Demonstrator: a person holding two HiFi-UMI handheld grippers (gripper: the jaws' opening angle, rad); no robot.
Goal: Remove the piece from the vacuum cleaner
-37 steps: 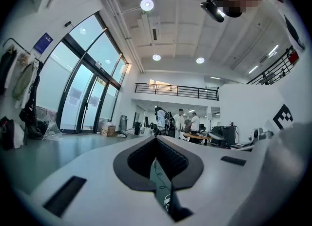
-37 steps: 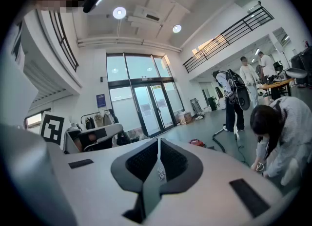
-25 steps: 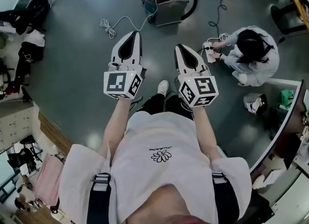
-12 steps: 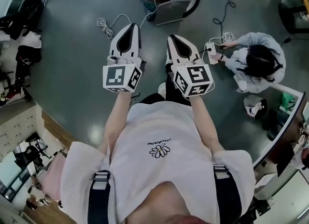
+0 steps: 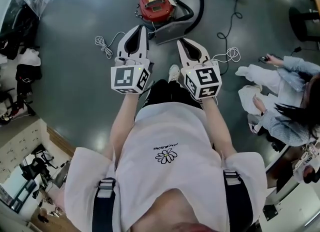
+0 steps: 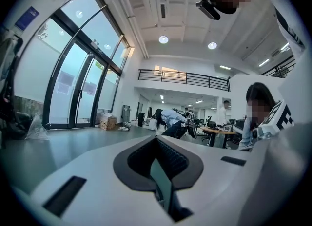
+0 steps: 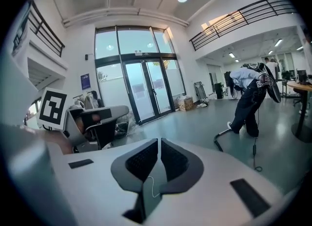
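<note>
The vacuum cleaner sat untouched ahead, our left tongs and right tongs closed and empty; we judged approaching and opening came next.

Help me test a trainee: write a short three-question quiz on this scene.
1. True or false: the right gripper is gripping the vacuum cleaner.
2. The vacuum cleaner's top is: A red, B blue, C green.
3. Fill in: the coiled white cable lies nearer the ___ gripper.
Key: 1 false, its jaws are shut on nothing; 2 A; 3 left gripper.
</note>
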